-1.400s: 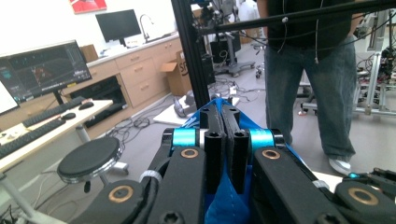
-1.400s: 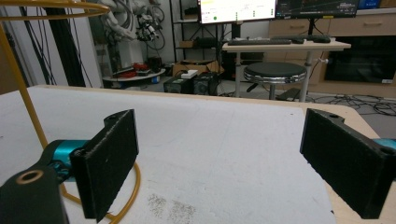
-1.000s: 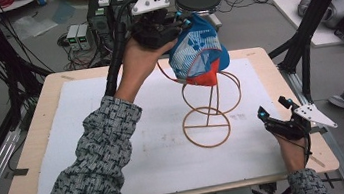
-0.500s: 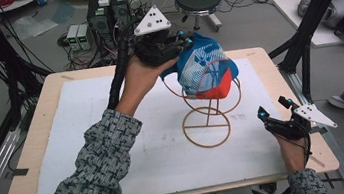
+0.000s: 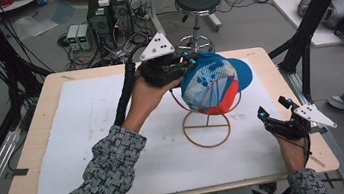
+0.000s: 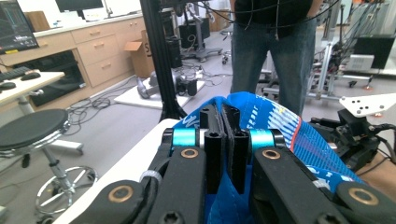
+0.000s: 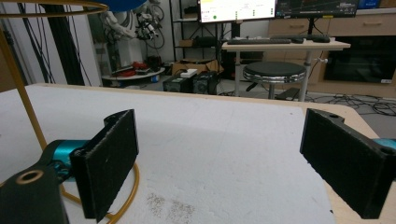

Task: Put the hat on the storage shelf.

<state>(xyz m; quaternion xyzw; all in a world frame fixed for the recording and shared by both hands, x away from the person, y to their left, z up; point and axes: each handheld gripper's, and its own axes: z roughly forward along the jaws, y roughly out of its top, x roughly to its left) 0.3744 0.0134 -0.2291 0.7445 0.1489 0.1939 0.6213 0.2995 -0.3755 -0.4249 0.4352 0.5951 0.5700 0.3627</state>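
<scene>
The blue cap (image 5: 213,84) sits atop the gold wire stand (image 5: 208,128) near the middle of the white sheet (image 5: 79,134); my left gripper (image 5: 186,62) has its jaws pinched together on the cap's blue fabric at the far side; my right gripper (image 5: 275,113) rests near the table's (image 5: 36,115) right edge, jaws wide apart, well clear of the stand.

Centre of the high view: wire stand (image 5: 207,122) on a white sheet (image 5: 89,138) covering the table (image 5: 29,141). On top of the stand, a cap (image 5: 211,84). Touching the cap's left edge, the left gripper (image 5: 183,64), clamped on the fabric. Lower right of frame, near the table's edge, the right gripper (image 5: 275,108), jaws apart. Upper centre, behind the table, a stool (image 5: 197,0).
</scene>
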